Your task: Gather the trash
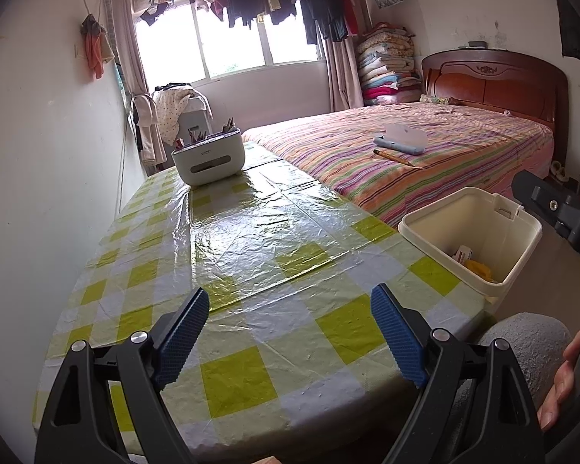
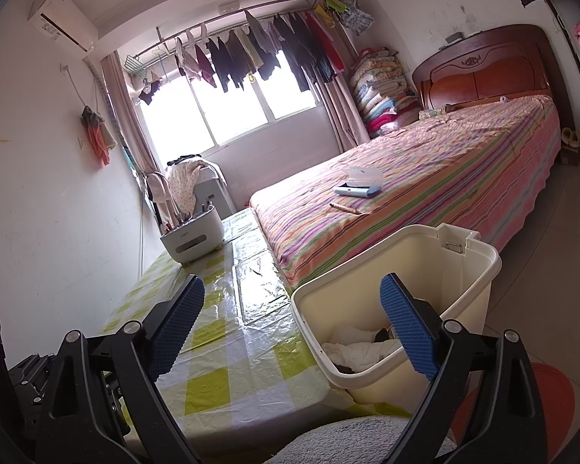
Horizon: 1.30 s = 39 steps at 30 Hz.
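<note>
now both your grippers — left gripper (image 1: 290,338), right gripper (image 2: 292,328) — gape empty; the bin (image 2: 479,270) sits nearer your right, just ahead.

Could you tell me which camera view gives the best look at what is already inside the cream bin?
The right wrist view: it looks down into the cream bin, showing crumpled white paper. The left wrist view shows only a yellow scrap and a small packet.
</note>
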{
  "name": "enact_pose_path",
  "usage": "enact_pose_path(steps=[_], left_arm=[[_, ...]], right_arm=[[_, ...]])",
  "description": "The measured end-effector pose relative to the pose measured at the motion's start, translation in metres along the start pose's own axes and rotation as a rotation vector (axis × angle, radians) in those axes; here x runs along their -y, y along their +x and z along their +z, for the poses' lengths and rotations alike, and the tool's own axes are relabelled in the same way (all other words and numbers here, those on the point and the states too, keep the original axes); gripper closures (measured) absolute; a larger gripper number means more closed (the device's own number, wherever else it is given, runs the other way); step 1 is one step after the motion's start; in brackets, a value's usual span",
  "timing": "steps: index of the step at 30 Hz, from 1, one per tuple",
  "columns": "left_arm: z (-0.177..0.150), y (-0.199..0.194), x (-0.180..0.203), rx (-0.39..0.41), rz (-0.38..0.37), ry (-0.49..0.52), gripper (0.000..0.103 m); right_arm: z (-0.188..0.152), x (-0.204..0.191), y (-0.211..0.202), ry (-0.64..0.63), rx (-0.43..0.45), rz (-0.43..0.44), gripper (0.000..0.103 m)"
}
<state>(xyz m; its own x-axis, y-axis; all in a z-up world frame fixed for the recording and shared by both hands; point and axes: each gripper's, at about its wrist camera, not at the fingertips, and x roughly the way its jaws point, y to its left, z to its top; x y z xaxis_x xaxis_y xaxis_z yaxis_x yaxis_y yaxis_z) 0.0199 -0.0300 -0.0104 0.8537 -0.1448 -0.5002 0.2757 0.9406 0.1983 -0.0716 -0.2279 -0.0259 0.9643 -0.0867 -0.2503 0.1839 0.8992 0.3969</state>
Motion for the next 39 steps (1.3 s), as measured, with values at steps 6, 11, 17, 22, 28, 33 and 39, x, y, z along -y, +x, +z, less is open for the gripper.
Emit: enact_pose_path(steps=[6,11,17,22,28,33,39], left_arm=[[0.000,0.000,0.002,-0.003,-0.007,0.009,0.020],[0.000,-0.001,0.001,-0.010,-0.026,-0.003,0.020],[-0.001,-0.003,0.003,-0.001,-0.038,0.003,0.020],[-0.002,-0.008,0.007,0.040,-0.015,0.022,0.020],[-0.005,-0.018,0.017,0.116,0.051,0.079,0.020],[-0.001,-0.015,0.016,0.095,0.034,0.071,0.020],[-0.002,-0.015,0.017,0.089,0.029,0.083,0.020]], right_arm=[[0.000,0.000,0.000,0.000,-0.001,0.000,0.012],[0.000,-0.001,0.000,0.000,-0.001,0.000,0.012],[0.000,-0.001,0.000,0.001,0.000,0.000,0.012],[0.000,-0.001,0.000,0.002,0.000,0.000,0.012],[0.000,-0.001,0.000,0.002,0.000,0.000,0.012],[0.000,-0.001,0.000,0.002,0.000,0.001,0.012],[0.000,-0.001,0.000,0.002,0.000,0.001,0.012]])
